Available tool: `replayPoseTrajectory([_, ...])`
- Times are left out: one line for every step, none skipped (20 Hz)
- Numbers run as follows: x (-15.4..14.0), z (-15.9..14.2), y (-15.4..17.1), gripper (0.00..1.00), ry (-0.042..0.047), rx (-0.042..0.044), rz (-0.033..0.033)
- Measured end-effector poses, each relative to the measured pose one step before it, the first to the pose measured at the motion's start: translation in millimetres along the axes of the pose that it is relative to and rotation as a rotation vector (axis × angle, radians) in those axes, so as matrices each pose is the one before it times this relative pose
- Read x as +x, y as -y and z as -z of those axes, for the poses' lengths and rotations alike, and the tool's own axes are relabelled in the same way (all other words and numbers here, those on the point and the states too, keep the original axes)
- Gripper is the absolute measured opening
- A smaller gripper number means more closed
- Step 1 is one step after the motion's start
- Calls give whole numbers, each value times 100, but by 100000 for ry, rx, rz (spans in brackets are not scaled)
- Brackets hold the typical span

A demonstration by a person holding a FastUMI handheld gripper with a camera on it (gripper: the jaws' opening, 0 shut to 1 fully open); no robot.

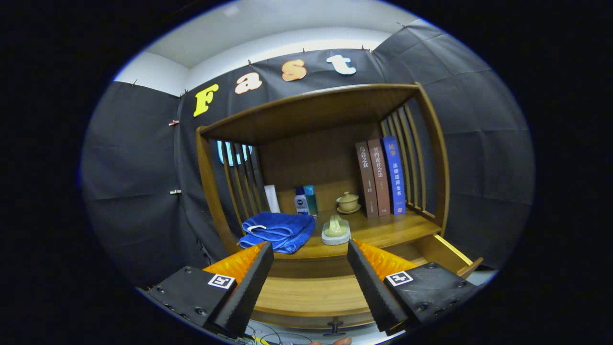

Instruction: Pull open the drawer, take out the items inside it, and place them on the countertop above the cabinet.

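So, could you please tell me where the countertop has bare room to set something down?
Bare wood lies on the countertop between the green sponge brush and the books. The left is crowded: blue towel, bottles behind it. The open tongs hold nothing above the drawer.

The fingers (pixel 261 278) hide the corners of the drawer (pixel 311 294) between them. Bottle (pixel 301 201) labels beyond are too small to tell.

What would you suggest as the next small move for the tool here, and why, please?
Probably tilt down for a closer look into the drawer. It is pulled open below the open, empty tool, its visible floor bare, while the blue towel and the pale brush already lie on the countertop. If nothing remains, stop.
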State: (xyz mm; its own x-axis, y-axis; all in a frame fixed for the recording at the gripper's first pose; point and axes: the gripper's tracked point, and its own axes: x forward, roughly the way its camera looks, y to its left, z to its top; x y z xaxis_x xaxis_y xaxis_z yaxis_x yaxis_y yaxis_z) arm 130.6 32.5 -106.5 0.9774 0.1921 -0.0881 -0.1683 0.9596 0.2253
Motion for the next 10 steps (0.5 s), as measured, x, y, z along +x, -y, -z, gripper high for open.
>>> replayPoseTrajectory([-1102,991,142,99,1285,-553,1607])
replayPoseTrajectory([-759,785,177,99,1977,-450,1459])
replayPoseTrajectory([-644,1003,97,99,1267,-735,1019])
replayPoseTrajectory([-667,1294,282,99,-276,-514,1338])
replayPoseTrajectory([-572,1272,133,99,134,-718,599])
replayPoseTrajectory([-440,1128,164,99,447,-1743,610])
replayPoseTrajectory([-313,1238,395,99,-244,-1742,618])
replayPoseTrajectory([-275,1670,314,99,-1108,-1469,438])
replayPoseTrajectory([-195,1611,208,99,-1445,-1120,830])
replayPoseTrajectory([-142,1491,240,99,-1470,-903,429])
